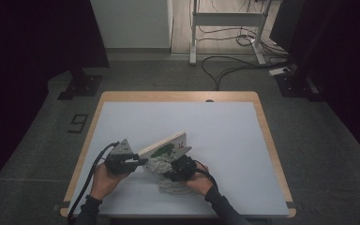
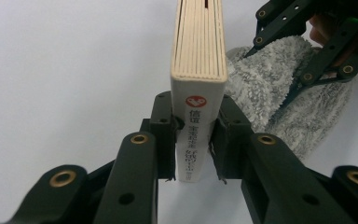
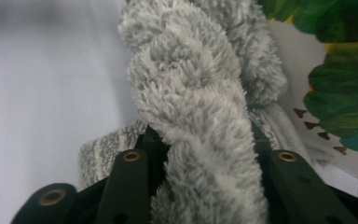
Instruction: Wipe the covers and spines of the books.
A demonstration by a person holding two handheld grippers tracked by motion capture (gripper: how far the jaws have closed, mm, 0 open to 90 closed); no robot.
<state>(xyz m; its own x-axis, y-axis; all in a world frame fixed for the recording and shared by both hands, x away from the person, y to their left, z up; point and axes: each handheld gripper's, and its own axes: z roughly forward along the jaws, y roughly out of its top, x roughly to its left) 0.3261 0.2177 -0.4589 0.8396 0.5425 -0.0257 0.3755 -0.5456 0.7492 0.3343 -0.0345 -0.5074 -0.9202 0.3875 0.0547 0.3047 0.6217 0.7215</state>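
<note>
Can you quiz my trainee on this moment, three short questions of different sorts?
1. True or false: the left hand-held gripper is shut on the book.
2. What does the right hand-held gripper hold: A a sponge, B the grey fluffy cloth, C a cup?
3. On which side of the book does the cloth lie in the left gripper view?

Key: 1 true. 2 B. 3 its right side, touching it.

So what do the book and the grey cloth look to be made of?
The book: thick card pages, probably a board book, stacked page edges showing, with a smooth printed spine. The grey cloth: soft, fluffy pile, likely microfibre or fleece, matte, with fuzzy fibres.
</note>
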